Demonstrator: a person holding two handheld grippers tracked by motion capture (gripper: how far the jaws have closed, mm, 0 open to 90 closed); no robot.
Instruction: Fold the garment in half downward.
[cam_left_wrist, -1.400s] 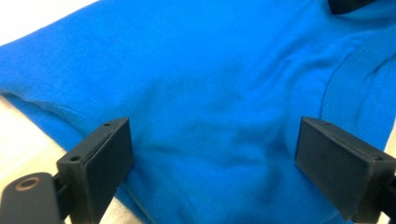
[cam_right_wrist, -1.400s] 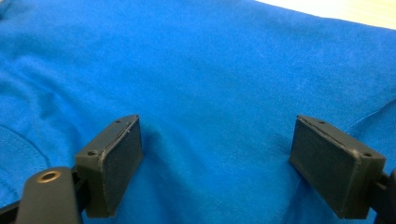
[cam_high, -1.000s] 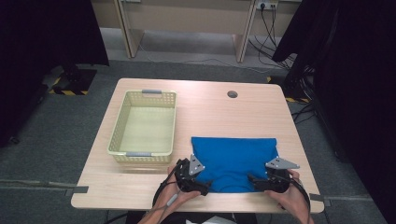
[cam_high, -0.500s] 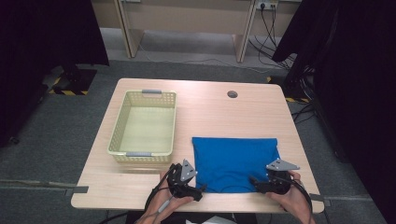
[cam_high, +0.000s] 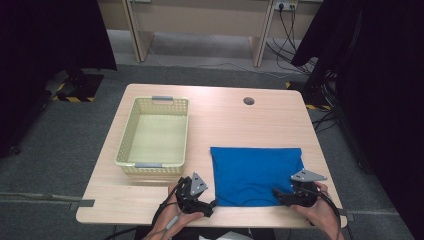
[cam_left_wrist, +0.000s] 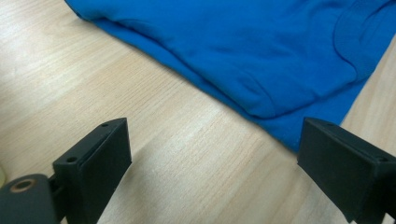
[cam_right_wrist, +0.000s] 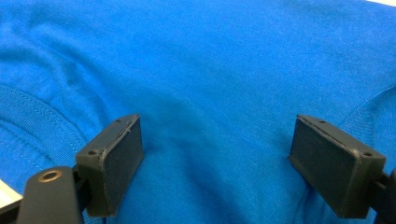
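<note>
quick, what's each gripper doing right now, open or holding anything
Left gripper: open, holding nothing, jaws over bare table beside the blue shirt.
Right gripper: open, holding nothing, jaws spread above the blue shirt.

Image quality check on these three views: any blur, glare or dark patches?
High view: soft overall, table evenly lit, black curtains at both sides swallow detail. Left gripper view: sharp wood grain, mild sheen at upper left, blue shirt crisp. Right gripper view: shirt weave sharp, near fingers slightly soft, no glare.

Even overhead light, soft shadows; high view slightly soft, bg dark; close views sharp.
</note>
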